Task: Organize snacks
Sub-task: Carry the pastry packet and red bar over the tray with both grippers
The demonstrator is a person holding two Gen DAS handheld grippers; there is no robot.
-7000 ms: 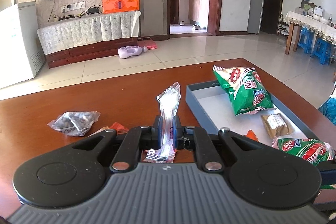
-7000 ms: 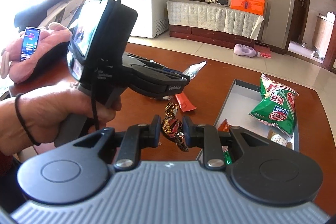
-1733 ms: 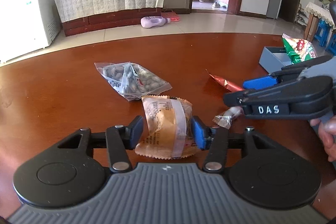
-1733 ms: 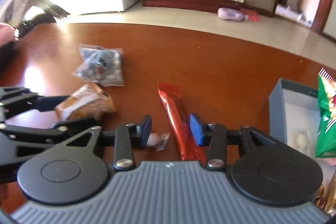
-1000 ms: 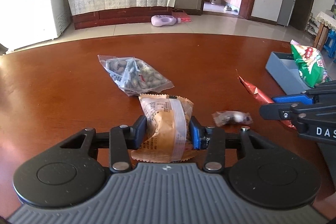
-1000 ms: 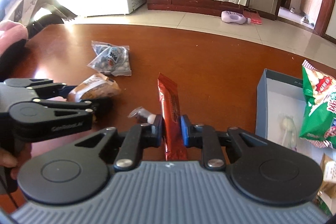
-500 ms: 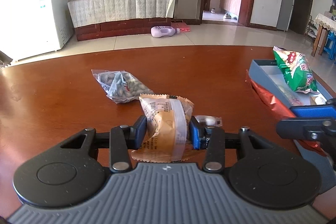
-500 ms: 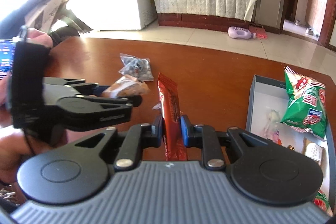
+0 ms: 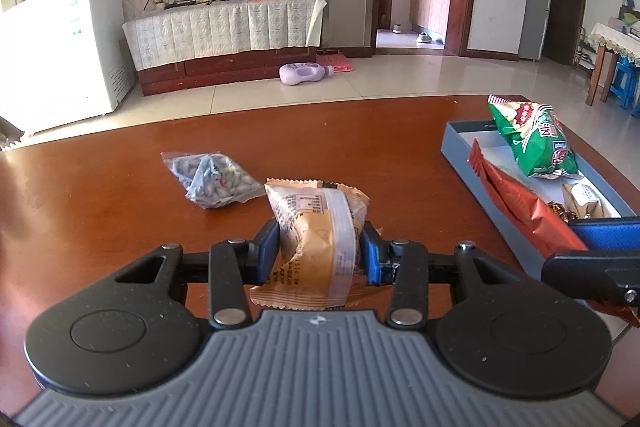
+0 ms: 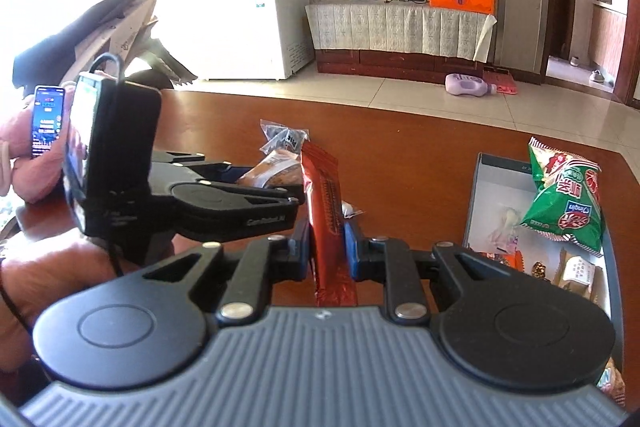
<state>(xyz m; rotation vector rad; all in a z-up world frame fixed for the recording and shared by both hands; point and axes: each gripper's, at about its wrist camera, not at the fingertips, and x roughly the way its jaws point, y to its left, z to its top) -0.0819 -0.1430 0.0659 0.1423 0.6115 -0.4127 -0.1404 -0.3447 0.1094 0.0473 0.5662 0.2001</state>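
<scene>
My left gripper (image 9: 319, 253) is shut on a tan wrapped pastry (image 9: 316, 227), lifted above the brown table (image 9: 120, 207). Held upright in my right gripper (image 10: 326, 247), which is shut on it, is a long red snack bar (image 10: 326, 203). In the left wrist view the same red bar (image 9: 516, 203) hangs over the near edge of the grey tray (image 9: 460, 155) at the right. The tray (image 10: 474, 199) holds a green chip bag (image 10: 568, 199), a small tan packet (image 10: 576, 273) and other small wrapped snacks. A clear bag of nuts (image 9: 212, 179) lies on the table at the left.
A small wrapped candy (image 10: 350, 209) lies on the table behind the right gripper's fingers. A hand (image 10: 60, 275) holds the left gripper's handle with its mounted phone (image 10: 112, 147) at the left. Beyond the table are a tiled floor, a white freezer and a TV bench.
Both grippers have risen off the table with their snacks and swung right toward the tray. The red bar now reaches over the tray's near edge.
</scene>
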